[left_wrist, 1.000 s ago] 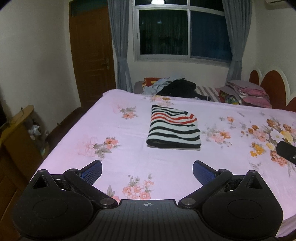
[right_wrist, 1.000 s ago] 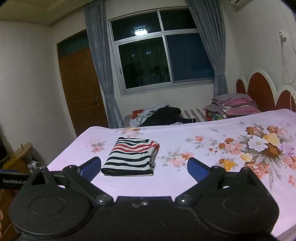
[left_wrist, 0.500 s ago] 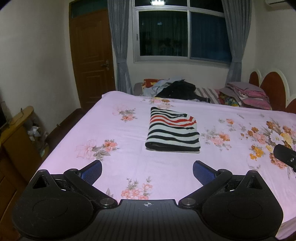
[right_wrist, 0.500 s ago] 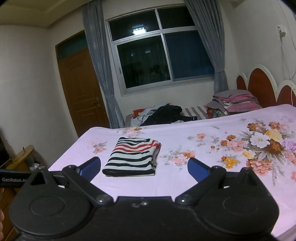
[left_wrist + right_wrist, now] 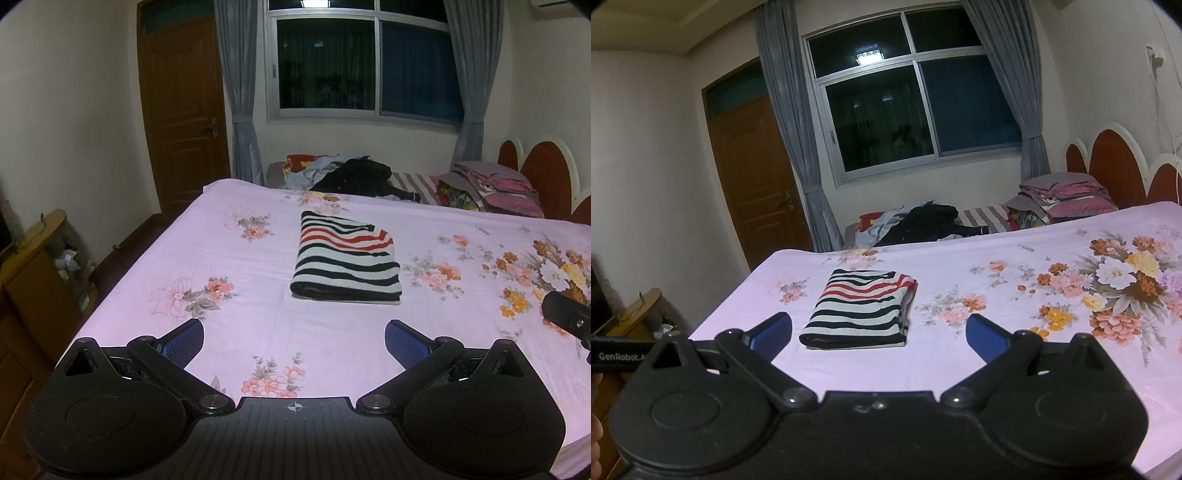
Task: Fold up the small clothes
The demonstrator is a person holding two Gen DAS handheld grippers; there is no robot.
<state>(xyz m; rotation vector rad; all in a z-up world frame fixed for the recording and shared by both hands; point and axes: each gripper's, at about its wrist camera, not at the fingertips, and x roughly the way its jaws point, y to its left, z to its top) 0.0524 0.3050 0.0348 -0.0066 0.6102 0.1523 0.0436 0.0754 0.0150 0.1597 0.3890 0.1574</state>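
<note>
A folded striped garment [image 5: 347,260], black, white and red, lies flat on the pink floral bed sheet [image 5: 258,317]. It also shows in the right wrist view [image 5: 860,310]. My left gripper [image 5: 293,341] is open and empty, held above the near part of the bed, well short of the garment. My right gripper [image 5: 879,334] is open and empty, also back from the garment. Part of the right gripper shows at the right edge of the left wrist view [image 5: 569,319].
A heap of unfolded clothes [image 5: 351,175] lies beyond the bed's far edge, with a stack of folded bedding [image 5: 491,188] by the red headboard [image 5: 546,162]. A wooden cabinet [image 5: 33,266] stands left of the bed. A door [image 5: 181,122] and window are behind.
Both grippers have drawn slightly back and up from the folded garment. Both stay open and empty. The garment has not moved.
</note>
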